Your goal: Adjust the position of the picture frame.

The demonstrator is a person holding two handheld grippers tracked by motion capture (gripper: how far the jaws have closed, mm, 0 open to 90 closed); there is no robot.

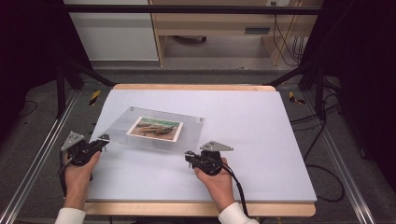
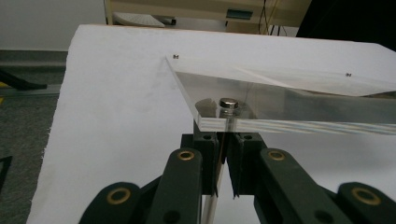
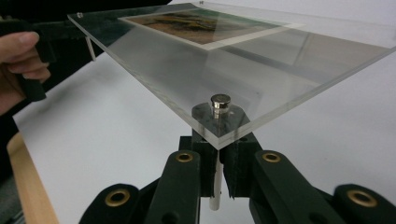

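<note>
High view shows me at the near edge of the clear acrylic photo frame (image 1: 154, 128), which lies on the white table cover (image 1: 261, 140) with its near side tipped up and its far side down, the printed photo (image 1: 155, 128) sandwiched in the middle. To do this step well, I keep both hands level with each other, so the panel does not twist, and I pull straight along each standoff pin rather than prying. My left gripper (image 1: 103, 138) has its jaws together on the thin pin (image 2: 226, 135) under the near-left magnet cap (image 2: 228, 103). My right gripper (image 1: 187, 155) is clamped the same way on the white pin (image 3: 215, 179) under the near-right cap (image 3: 220, 101). Whether the far corners rest flat I cannot quite tell
</note>
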